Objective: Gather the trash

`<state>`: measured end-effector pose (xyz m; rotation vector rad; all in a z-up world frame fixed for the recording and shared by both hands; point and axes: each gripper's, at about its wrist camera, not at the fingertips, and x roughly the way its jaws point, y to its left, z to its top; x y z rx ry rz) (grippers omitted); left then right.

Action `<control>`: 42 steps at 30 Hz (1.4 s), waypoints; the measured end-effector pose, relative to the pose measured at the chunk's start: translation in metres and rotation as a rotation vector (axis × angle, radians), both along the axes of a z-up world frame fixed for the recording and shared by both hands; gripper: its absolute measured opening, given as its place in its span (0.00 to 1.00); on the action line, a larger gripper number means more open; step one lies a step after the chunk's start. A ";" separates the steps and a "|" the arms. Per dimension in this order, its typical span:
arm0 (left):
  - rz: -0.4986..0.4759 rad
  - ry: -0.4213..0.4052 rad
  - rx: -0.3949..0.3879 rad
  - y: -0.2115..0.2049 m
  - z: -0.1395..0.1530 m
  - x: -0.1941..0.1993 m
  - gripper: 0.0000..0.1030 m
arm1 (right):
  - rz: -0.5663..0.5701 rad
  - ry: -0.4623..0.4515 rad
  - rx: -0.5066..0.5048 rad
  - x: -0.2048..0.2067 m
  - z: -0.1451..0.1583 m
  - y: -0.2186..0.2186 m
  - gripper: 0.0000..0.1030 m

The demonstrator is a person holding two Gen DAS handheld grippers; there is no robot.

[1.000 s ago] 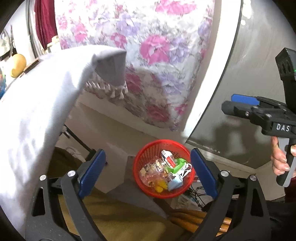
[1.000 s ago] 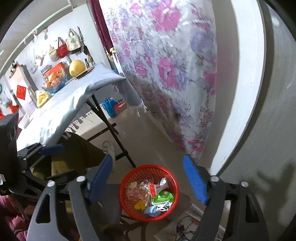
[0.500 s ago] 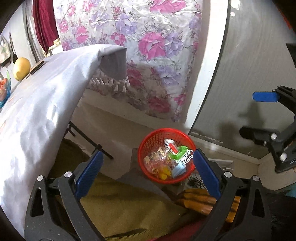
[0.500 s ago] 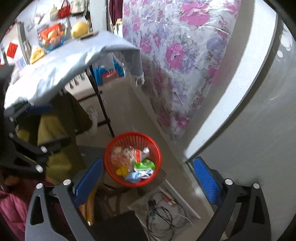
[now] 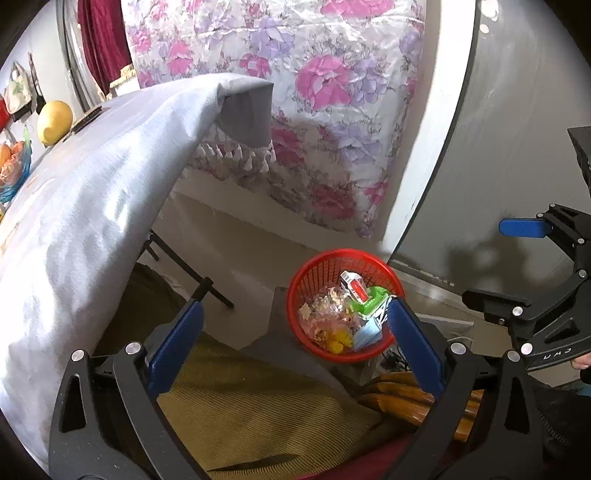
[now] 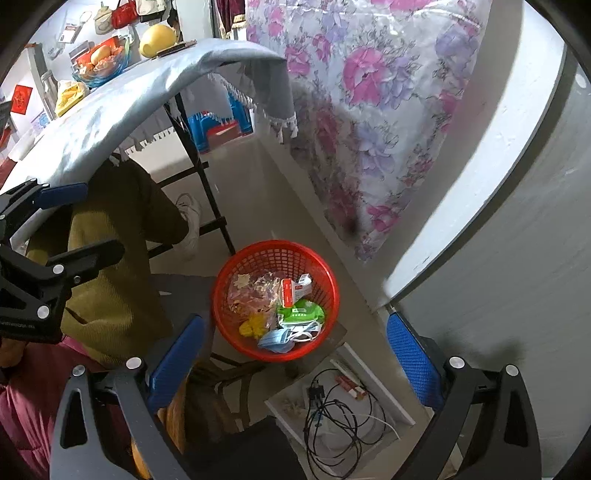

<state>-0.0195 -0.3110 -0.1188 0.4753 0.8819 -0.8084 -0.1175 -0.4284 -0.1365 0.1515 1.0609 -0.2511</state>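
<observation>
Left view: the left gripper [image 5: 291,325] hangs with jaws spread and empty, the red basket [image 5: 325,264] of trash sitting low at about 1 o'clock, just inside the right finger. Right view: the right gripper [image 6: 295,347] also has empty jaws released wide, the basket [image 6: 236,269] near 11 o'clock between the fingers, so it looks the better centred of the two.

One red basket [image 6: 275,354] holds one blue face mask [image 6: 276,340], one green packet [image 6: 301,313], one red-and-white box [image 6: 291,290] and one clear crinkled wrapper [image 6: 253,291]. Nearby stand one draped table [image 6: 122,107], one yellow melon [image 6: 157,36] and one glass fruit bowl [image 6: 101,70].
</observation>
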 end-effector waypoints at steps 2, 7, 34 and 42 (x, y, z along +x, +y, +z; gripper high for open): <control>-0.004 0.004 0.014 -0.003 -0.003 0.000 0.93 | 0.001 0.006 0.013 0.001 -0.005 -0.001 0.94; -0.015 0.006 0.046 -0.009 -0.010 -0.001 0.93 | -0.007 0.017 0.041 0.001 -0.013 -0.005 0.94; -0.011 0.024 0.068 -0.010 -0.015 0.000 0.93 | -0.002 0.029 0.046 0.002 -0.019 -0.004 0.94; -0.009 0.021 0.064 -0.010 -0.015 0.001 0.93 | -0.003 0.028 0.046 0.002 -0.019 -0.004 0.94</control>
